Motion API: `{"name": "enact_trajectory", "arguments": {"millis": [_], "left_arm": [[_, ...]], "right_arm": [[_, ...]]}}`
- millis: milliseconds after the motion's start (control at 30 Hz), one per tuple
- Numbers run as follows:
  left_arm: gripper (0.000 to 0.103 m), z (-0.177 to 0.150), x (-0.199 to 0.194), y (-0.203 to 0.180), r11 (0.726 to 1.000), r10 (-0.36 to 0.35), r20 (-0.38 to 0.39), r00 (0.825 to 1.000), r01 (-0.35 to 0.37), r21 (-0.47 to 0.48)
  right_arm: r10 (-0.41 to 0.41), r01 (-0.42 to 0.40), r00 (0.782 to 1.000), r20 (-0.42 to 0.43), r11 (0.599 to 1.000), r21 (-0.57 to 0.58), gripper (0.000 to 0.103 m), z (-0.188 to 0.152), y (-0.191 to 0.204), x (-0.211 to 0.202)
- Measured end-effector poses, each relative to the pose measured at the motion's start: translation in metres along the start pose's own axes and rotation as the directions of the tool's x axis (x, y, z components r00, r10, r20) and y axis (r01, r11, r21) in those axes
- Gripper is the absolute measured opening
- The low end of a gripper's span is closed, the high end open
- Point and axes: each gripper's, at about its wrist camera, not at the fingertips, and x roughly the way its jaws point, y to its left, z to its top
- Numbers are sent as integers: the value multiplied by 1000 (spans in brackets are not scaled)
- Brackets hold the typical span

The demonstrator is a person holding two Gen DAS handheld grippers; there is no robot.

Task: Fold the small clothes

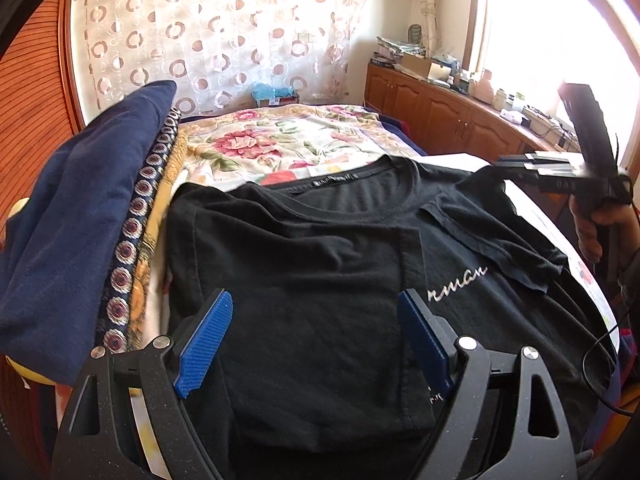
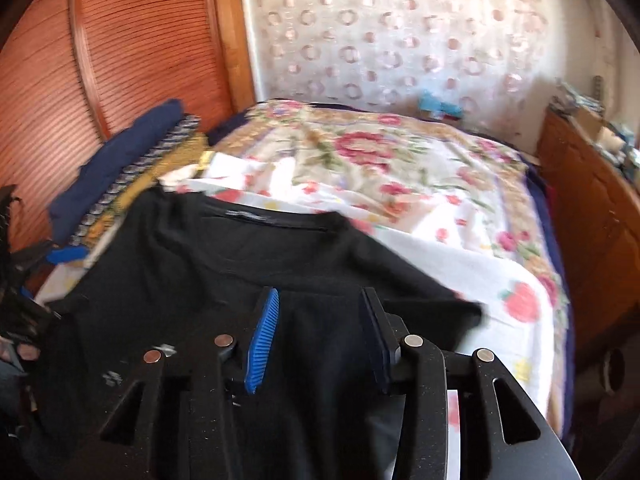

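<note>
Left wrist view: a black T-shirt lies spread on a bed covered by a floral sheet. Its neckline points toward the far curtain, and white script lettering shows on the chest. One side of the shirt is folded over the middle, and a sleeve lies folded inward across the chest near the lettering. The left gripper hovers above the lower part of the shirt. Its blue-padded fingers are spread wide, and nothing is pinched between them. To the left of the shirt, just beside it, sits a pile of folded textiles, a navy piece uppermost, with patterned edges below it. At the right edge, a hand holds the right gripper above the shirt's far shoulder. Wooden cabinets with clutter on top run under a bright window.

Right wrist view: the picture is blurred. The right gripper is over the black T-shirt, near its shoulder and collar. Its fingers stand partly apart, with a clear gap between them. Black cloth shows in that gap, lying below, and the pads do not press on it. The floral sheet stretches beyond, and the pile of folded textiles sits at the left against a slatted wooden door.
</note>
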Motion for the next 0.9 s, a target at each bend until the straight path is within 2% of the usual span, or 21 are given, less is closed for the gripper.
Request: {"name": "enact_trajectory", "arguments": {"millis": [133, 300, 400, 533, 567, 633, 767, 900], "left_arm": [[85, 8, -2, 9, 1000, 17, 17, 1000, -17, -15], [85, 20, -2, 19, 999, 33, 34, 999, -32, -28], [85, 27, -1, 26, 999, 44, 34, 998, -43, -30], [75, 35, 4, 36, 998, 54, 14, 998, -54, -25], [73, 36, 5, 38, 998, 57, 9, 998, -57, -25], [64, 41, 9, 43, 998, 59, -5, 998, -59, -29], [57, 58, 22, 47, 996, 86, -33, 996, -86, 0], [49, 73, 38, 53, 992, 121, -79, 989, -118, 44]], "right_arm": [[-90, 92, 995, -44, 994, 54, 43, -18, -31, 7], [-111, 125, 988, -104, 983, 135, 43, -28, -57, 30], [-93, 113, 989, -119, 979, 172, 43, -19, -64, 48], [-72, 89, 991, -108, 984, 156, 43, -4, -64, 68], [-74, 89, 992, -105, 985, 146, 41, -2, -65, 69], [-80, 91, 993, -90, 988, 125, 9, 0, -64, 73], [-93, 94, 995, -20, 992, 78, 7, 3, -63, 75], [-97, 100, 994, -46, 993, 67, 7, -4, -65, 88]]}}
